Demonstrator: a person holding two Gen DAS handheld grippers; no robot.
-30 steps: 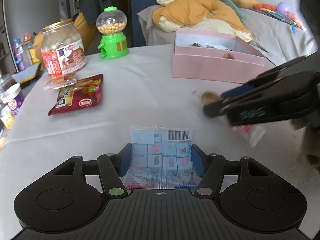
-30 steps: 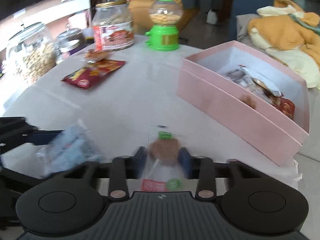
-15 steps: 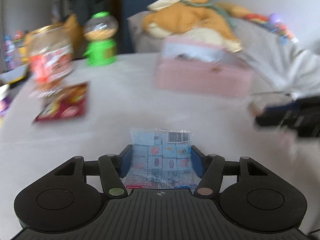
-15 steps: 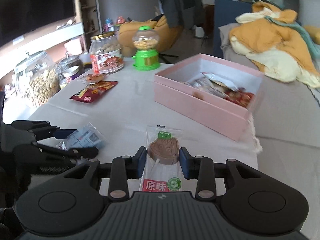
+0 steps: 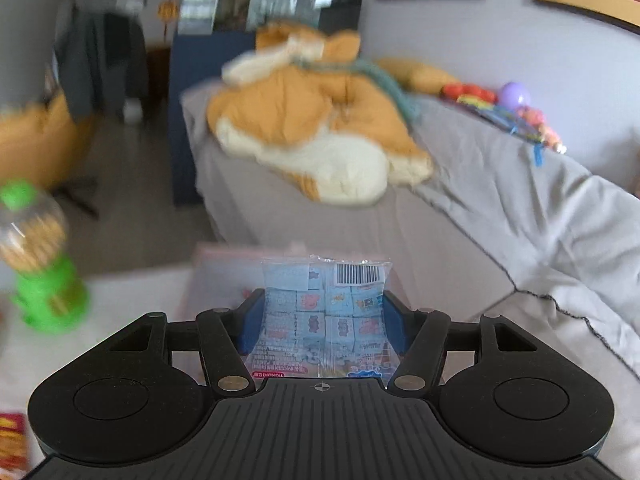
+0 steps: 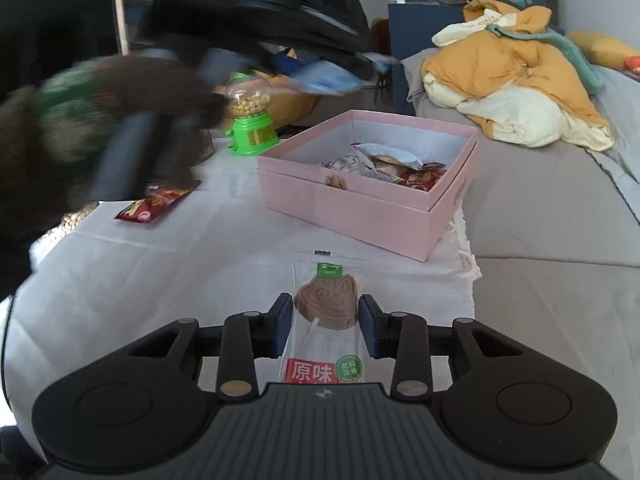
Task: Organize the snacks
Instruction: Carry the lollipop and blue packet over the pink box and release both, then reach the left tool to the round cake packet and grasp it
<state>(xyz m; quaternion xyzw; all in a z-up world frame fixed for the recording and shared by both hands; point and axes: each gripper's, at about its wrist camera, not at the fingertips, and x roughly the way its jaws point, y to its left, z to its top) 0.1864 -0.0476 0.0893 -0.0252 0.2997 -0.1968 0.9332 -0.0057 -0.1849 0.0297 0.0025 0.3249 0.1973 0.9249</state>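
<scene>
Progress: roughly midway, we judge. Pink box (image 6: 372, 200), centre of the right wrist frame, already holds several wrappers. One red packet (image 6: 154, 204) lies on the white table (image 6: 160, 280) at mid left. Green candy dispenser (image 6: 250, 120) stands behind the box's left end; we can't say whether it counts as a snack to file.

We carry two items:
- Left gripper (image 5: 324, 320) is clamped on the blue pack (image 5: 326, 312), lower centre of the left wrist frame, pads pressing its two side edges. In the right wrist frame the same gripper is a dark blur at upper left, pack lifted well above the table, left of the box.
- Right gripper (image 6: 325, 326) has both pads against the wrapper of the lollipop (image 6: 326, 300), lower centre of its frame. Grip looks closed on it, held above the table on the near side of the box.

Orientation:
- Blue pack: long axis runs away from the camera along the fingers, barcode end forward, red-printed edge toward the gripper body. Pink box rim just shows behind it.
- Lollipop: long axis also along the fingers. Brown head and green tab point forward toward the box; stick and red label point back at us.

Left to do, as we read it: drop both into the box, then fetch the red packet.
</scene>
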